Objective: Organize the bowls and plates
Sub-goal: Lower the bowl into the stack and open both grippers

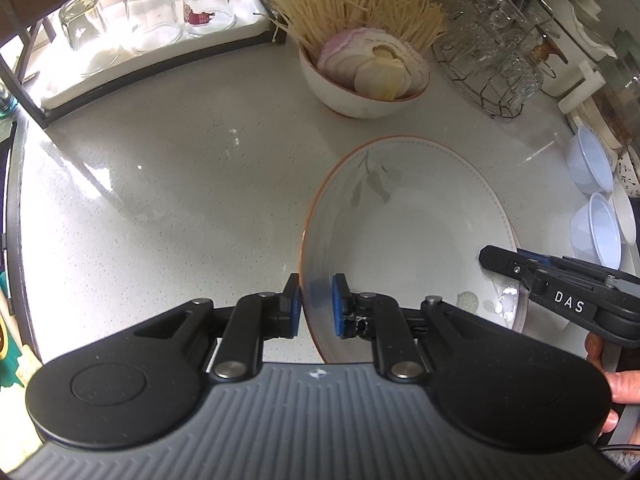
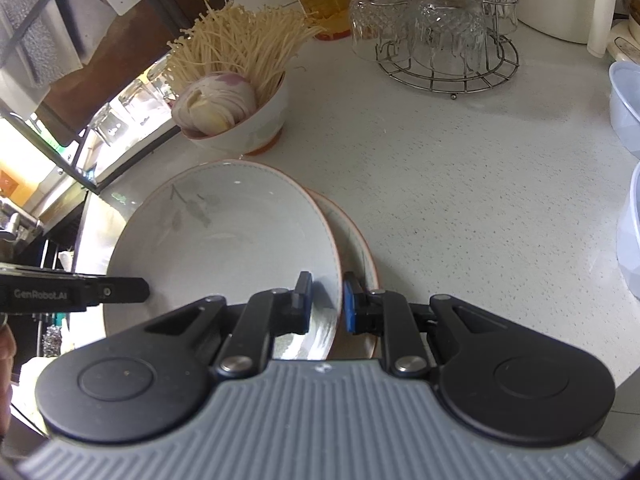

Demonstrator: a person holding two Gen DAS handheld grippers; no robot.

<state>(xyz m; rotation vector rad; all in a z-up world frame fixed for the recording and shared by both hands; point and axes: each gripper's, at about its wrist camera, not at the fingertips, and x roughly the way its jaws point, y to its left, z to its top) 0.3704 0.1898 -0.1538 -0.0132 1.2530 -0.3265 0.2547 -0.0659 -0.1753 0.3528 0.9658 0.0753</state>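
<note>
A white plate [image 1: 408, 216] with an orange rim and a grey leaf print is held tilted above the counter. My left gripper [image 1: 316, 304] is shut on its left rim. My right gripper [image 2: 326, 300] is shut on its right rim; it also shows in the left wrist view [image 1: 516, 268]. In the right wrist view the held plate [image 2: 224, 248] overlaps a second matching plate [image 2: 352, 236] that lies on the counter beneath it. The left gripper's finger [image 2: 120, 290] shows at the plate's left edge.
A bowl [image 1: 352, 92] of sliced onion and enoki mushrooms stands behind the plate. A wire rack [image 1: 488, 60] of glasses is at the back right. Pale blue bowls [image 1: 592, 196] stand at the right. A tray of upturned glasses [image 1: 148, 20] is at the back left.
</note>
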